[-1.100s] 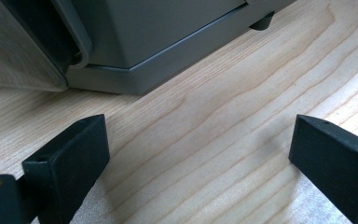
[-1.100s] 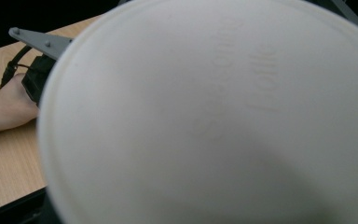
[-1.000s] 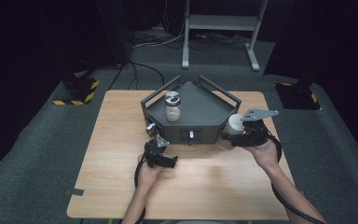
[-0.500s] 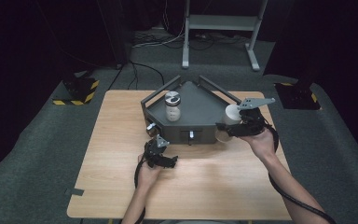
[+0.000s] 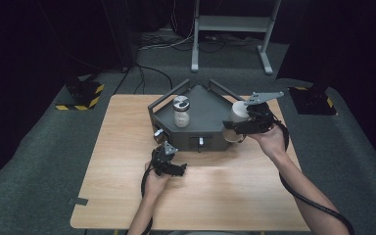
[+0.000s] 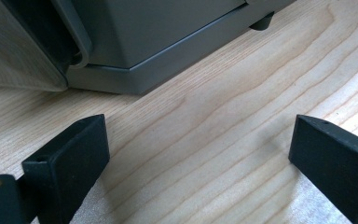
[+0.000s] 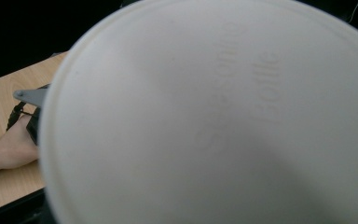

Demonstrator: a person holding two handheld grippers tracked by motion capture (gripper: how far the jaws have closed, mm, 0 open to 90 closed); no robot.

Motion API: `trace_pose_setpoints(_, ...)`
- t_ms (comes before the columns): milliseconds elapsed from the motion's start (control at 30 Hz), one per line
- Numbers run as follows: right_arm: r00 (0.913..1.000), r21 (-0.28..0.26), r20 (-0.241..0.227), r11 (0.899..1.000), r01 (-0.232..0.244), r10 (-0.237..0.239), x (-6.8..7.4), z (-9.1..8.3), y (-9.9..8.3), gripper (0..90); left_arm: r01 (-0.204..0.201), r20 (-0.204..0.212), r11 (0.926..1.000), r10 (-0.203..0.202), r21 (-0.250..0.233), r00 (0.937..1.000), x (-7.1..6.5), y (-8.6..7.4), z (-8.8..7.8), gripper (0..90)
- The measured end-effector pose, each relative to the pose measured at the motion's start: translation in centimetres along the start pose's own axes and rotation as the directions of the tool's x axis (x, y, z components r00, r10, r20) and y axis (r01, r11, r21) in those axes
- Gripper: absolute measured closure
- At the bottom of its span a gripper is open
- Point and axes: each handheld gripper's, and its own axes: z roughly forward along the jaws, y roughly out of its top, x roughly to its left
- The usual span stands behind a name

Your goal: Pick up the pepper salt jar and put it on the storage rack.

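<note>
While its round, off-white plastic base with faint raised lettering blurs up close in the right gripper view, the white bottle sits clamped in the right gripper – above the right edge of the dark grey angular tray. Compared with a second ago, it has moved farther from the person. The left gripper rests open-jawed on the light wooden table.

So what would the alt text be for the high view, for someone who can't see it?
A person at a wooden table holds a white bottle in the right gripper, above the right edge of a grey tray. A silver-lidded jar stands in the tray. The left gripper rests open on the table before it.
</note>
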Motion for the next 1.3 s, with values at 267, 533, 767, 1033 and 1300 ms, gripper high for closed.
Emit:
trace_pose_setpoints(267, 1.0000, 0.009, 0.005, 1.000, -0.004, 0.004, -0.4, 0.7, 1.3, 33.4, 0.002, 0.000, 1.0000, -0.002, -0.002, 1.0000, 0.0, 0.0, 0.0, 4.9)
trace_pose_setpoints(533, 0.9997, 0.024, 0.023, 1.000, -0.007, 0.006, -0.6, 1.8, 2.7, 33.4, 0.002, 0.000, 1.0000, -0.002, -0.002, 1.0000, 0.0, 0.0, 0.0, 4.9)
trace_pose_setpoints(767, 0.9994, 0.041, 0.035, 0.999, -0.006, 0.005, -0.6, 2.8, 3.4, 33.5, 0.002, 0.000, 1.0000, -0.002, -0.001, 1.0000, 0.0, 0.0, 0.0, 4.9)
trace_pose_setpoints(1033, 0.9986, 0.052, 0.052, 0.999, -0.011, 0.008, -0.7, 4.1, 4.1, 33.5, 0.002, 0.000, 1.0000, -0.002, -0.001, 1.0000, 0.0, 0.0, 0.0, 4.8)
trace_pose_setpoints(1300, 0.9976, 0.060, 0.066, 0.998, -0.023, 0.019, -0.8, 5.4, 4.6, 33.5, 0.002, 0.000, 1.0000, -0.002, -0.001, 1.0000, 0.0, 0.0, 0.0, 4.9)
